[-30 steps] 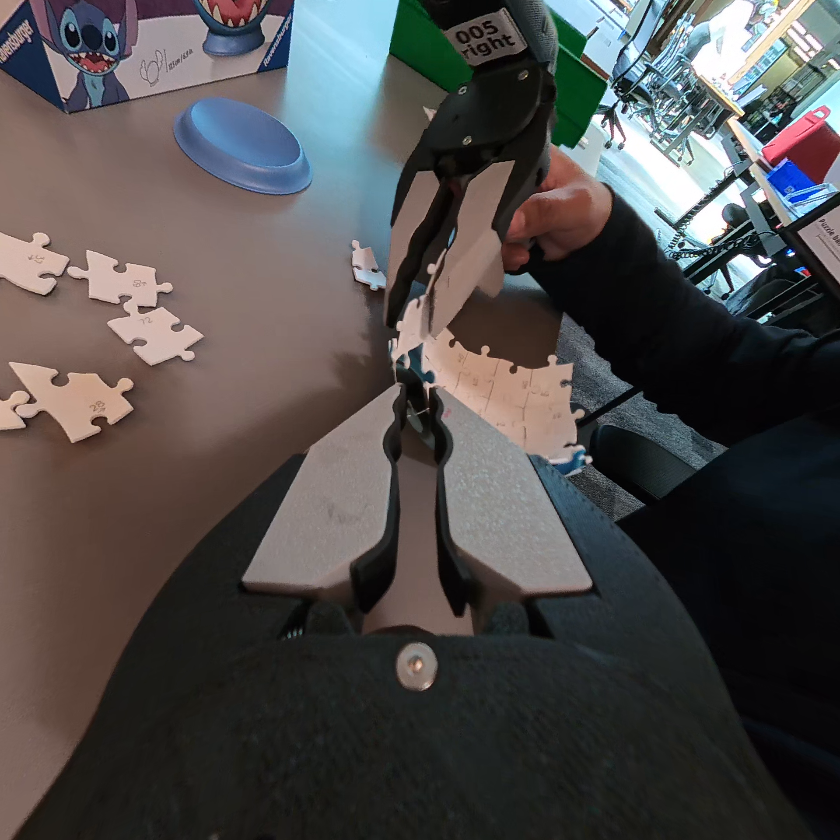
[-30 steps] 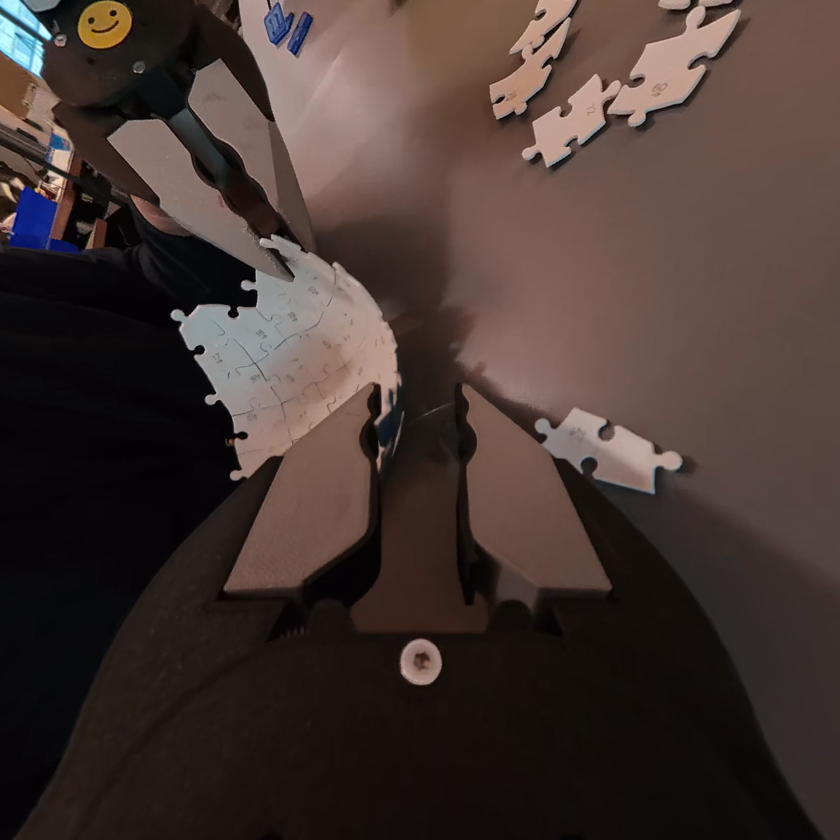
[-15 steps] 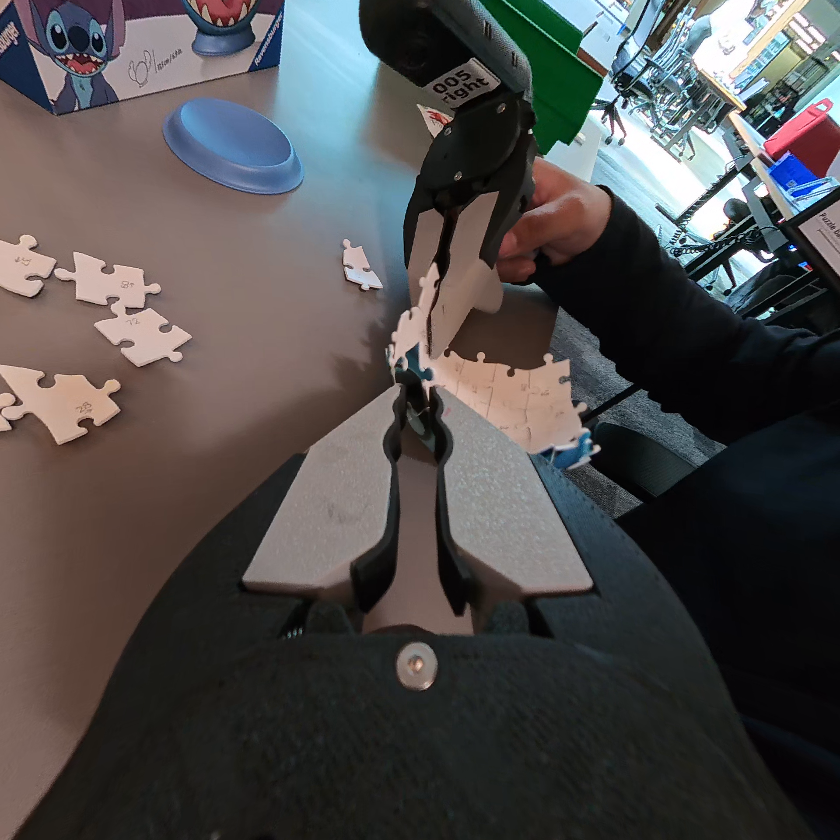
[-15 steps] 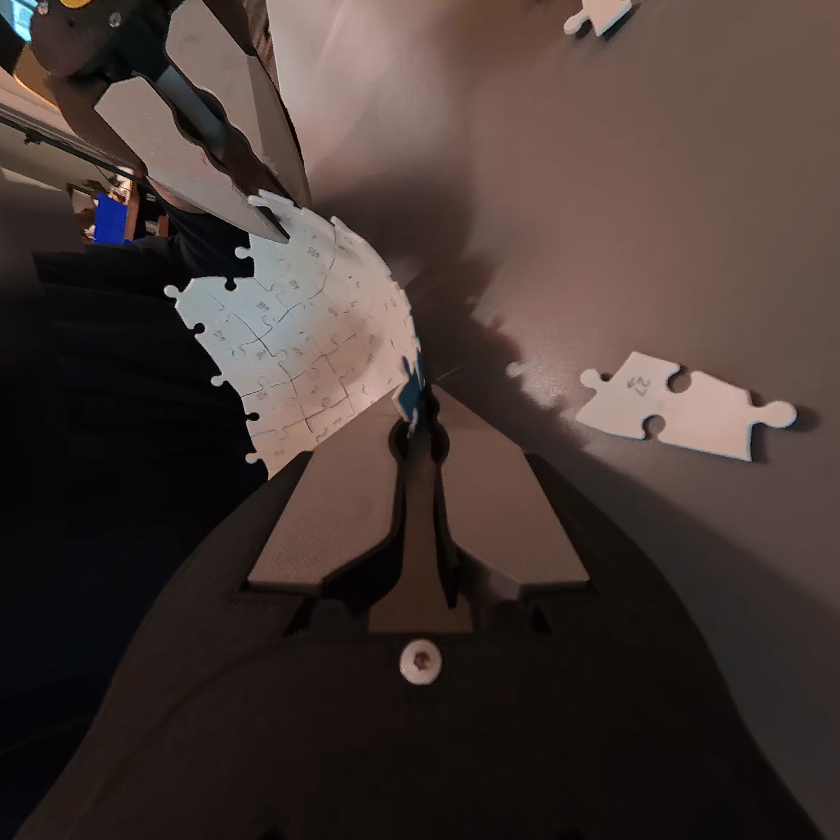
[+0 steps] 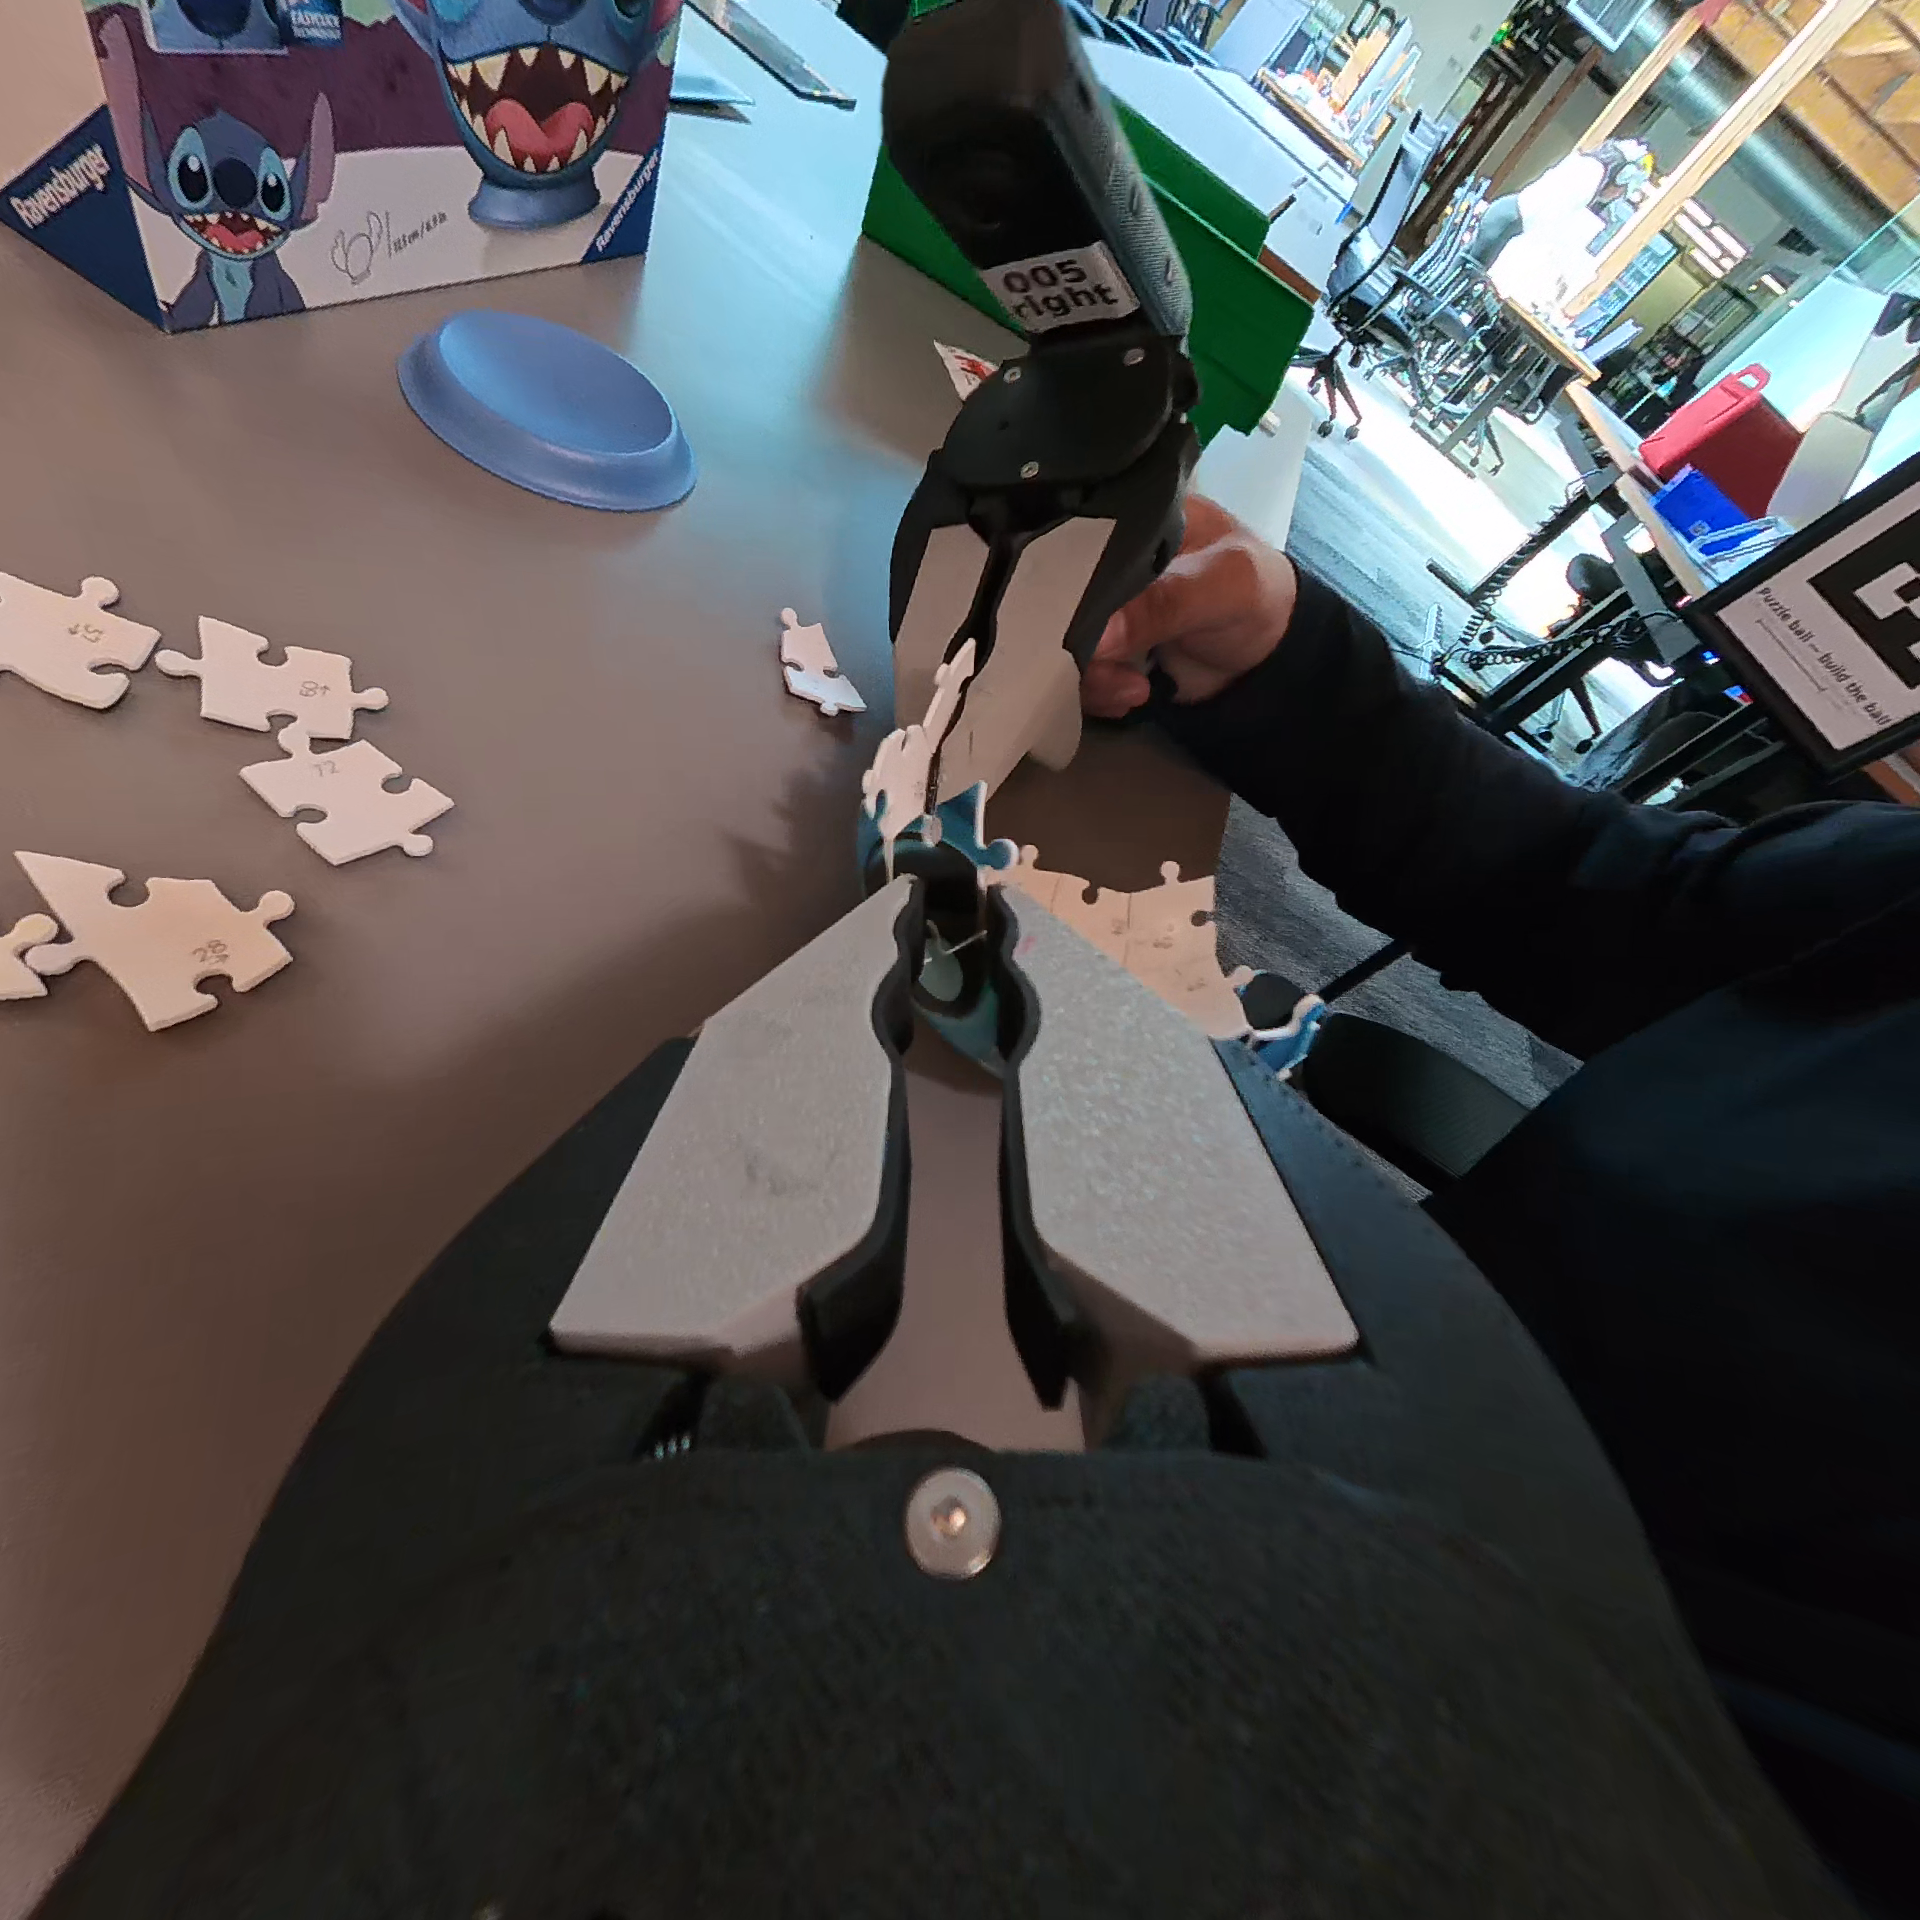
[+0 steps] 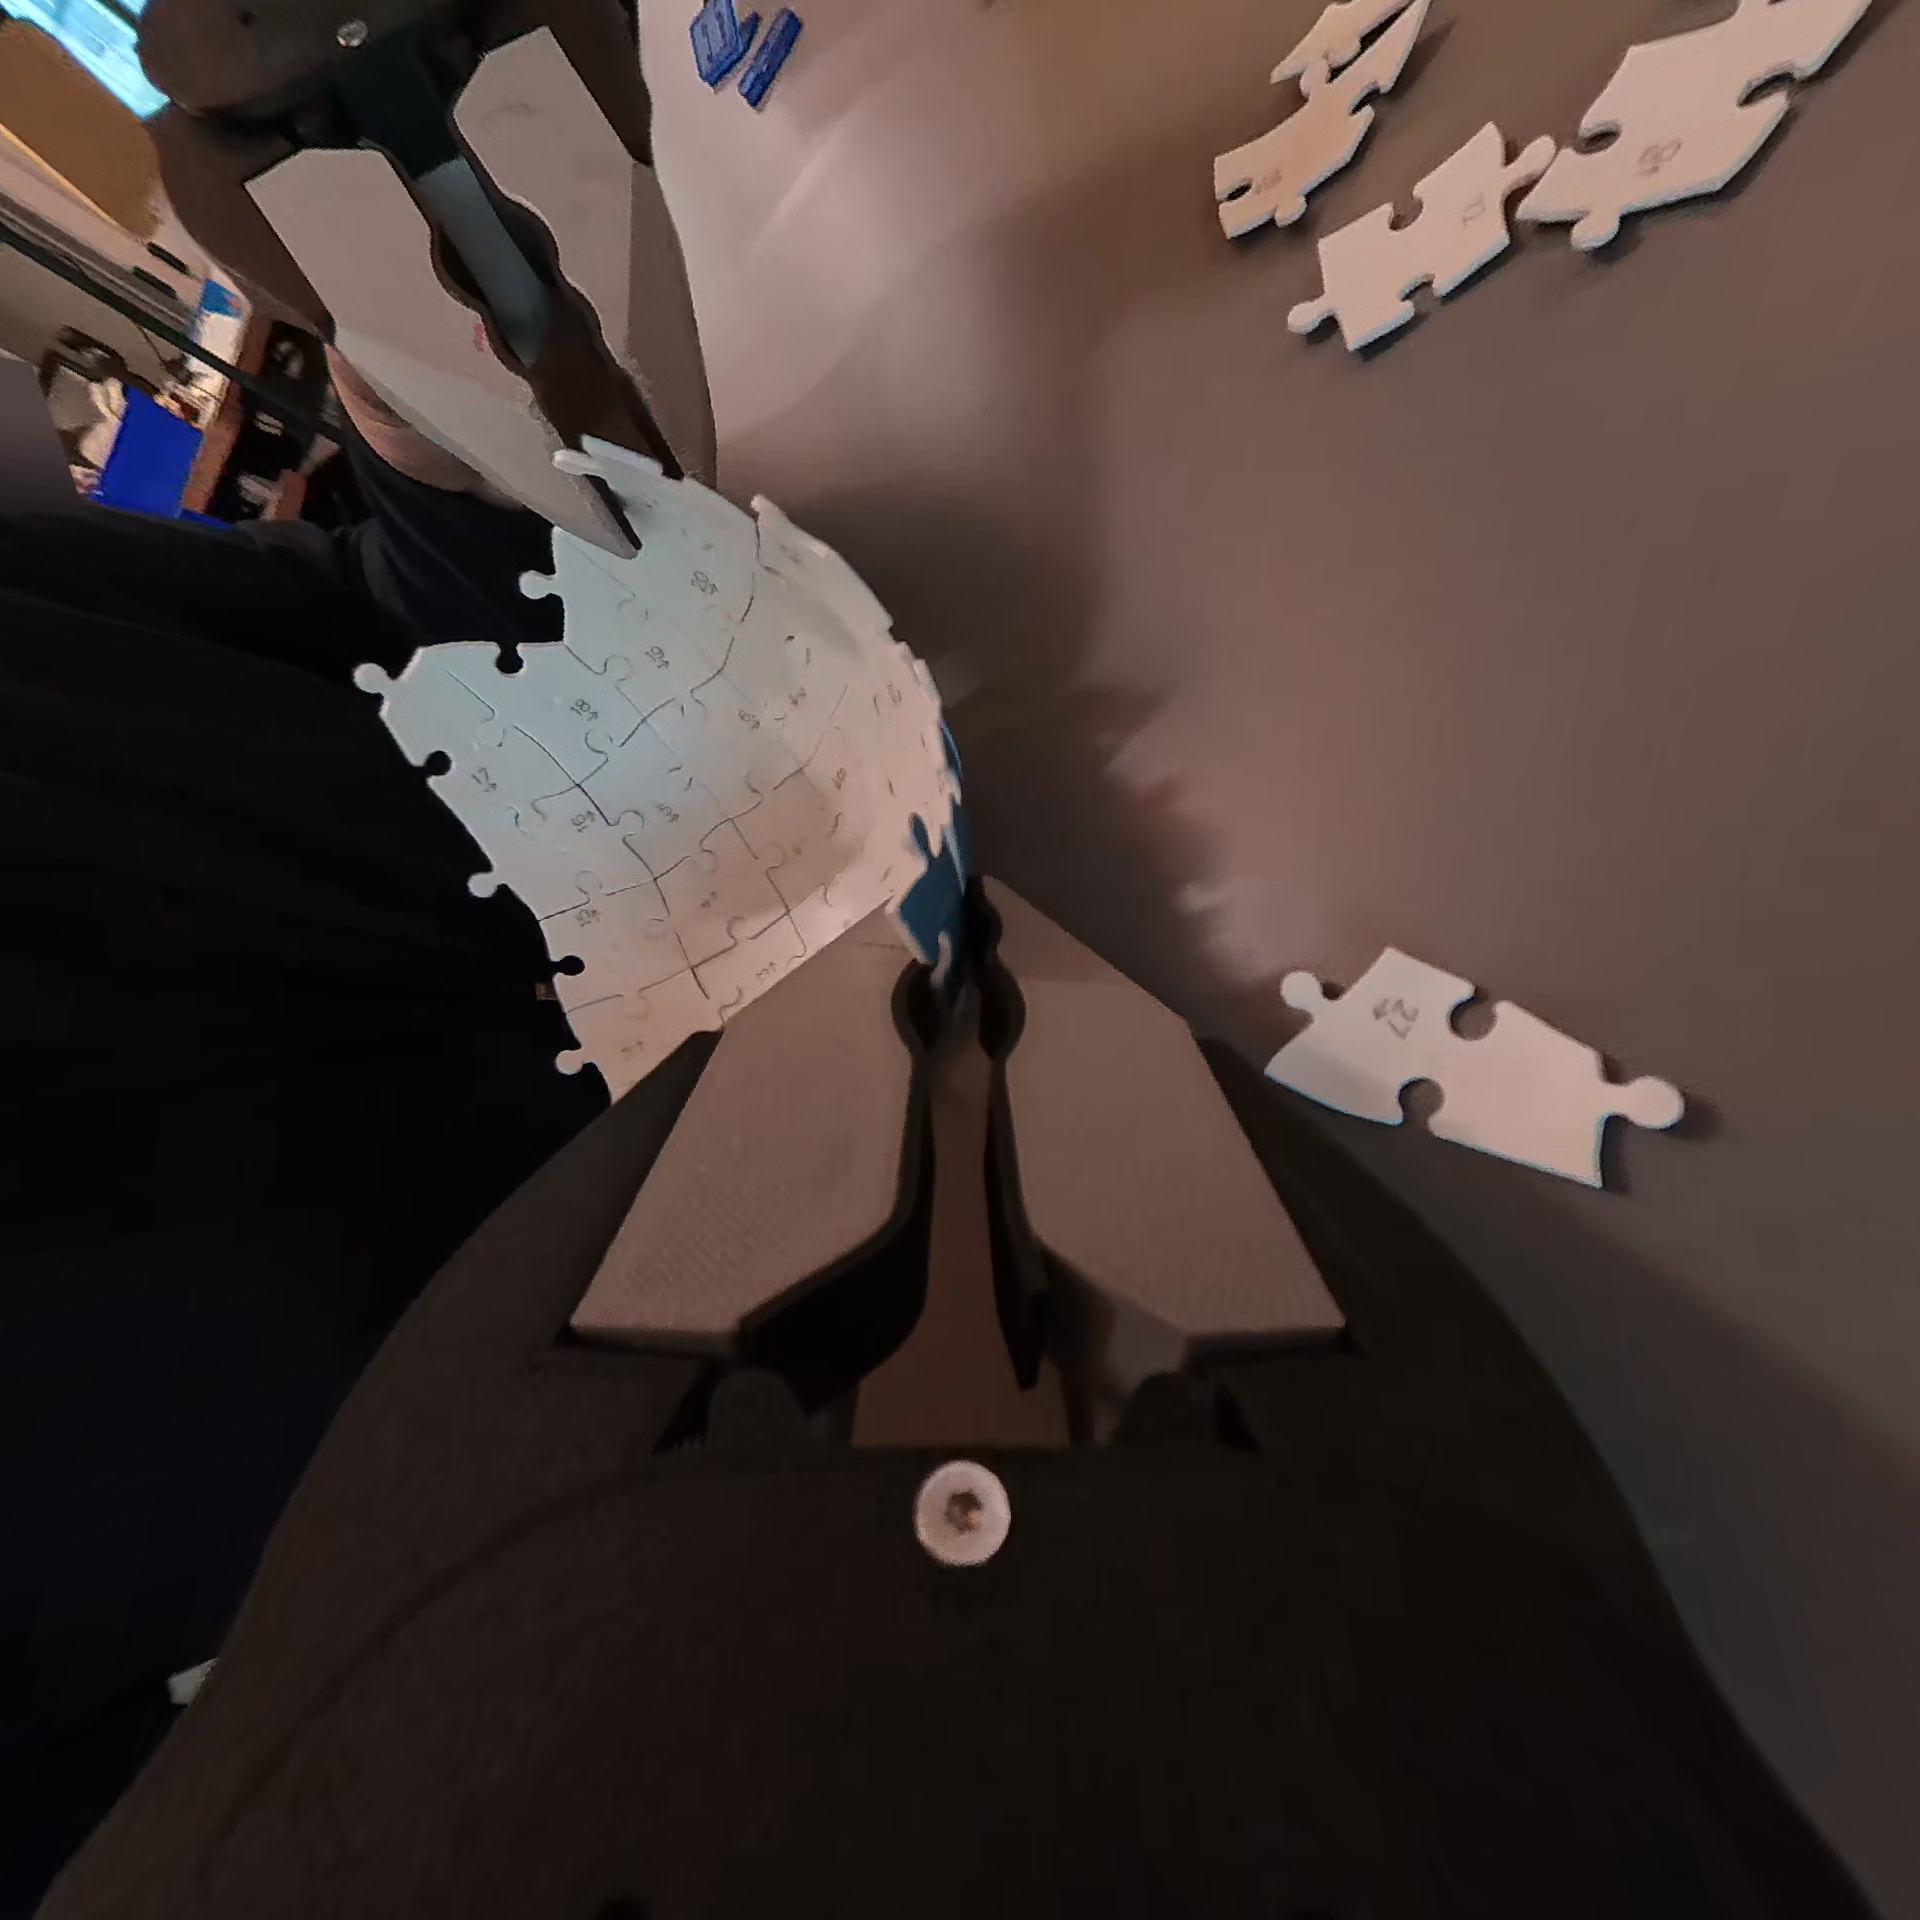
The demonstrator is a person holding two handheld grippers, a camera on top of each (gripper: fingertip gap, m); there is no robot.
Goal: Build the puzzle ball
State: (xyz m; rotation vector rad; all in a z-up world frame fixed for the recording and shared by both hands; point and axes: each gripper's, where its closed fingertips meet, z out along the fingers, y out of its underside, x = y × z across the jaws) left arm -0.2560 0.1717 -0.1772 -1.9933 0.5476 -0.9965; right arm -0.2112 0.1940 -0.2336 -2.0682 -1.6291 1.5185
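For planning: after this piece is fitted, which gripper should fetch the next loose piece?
Probably right. The left gripper must support the curved section; the right gripper grips only the single piece, and a loose piece lies on the table just beside it.

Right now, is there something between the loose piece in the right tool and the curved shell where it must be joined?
Nothing visible. The right tool holds the loose piece directly at the rim of the curved shell, which the left tool grips. Whether the tabs already interlock cannot be told.
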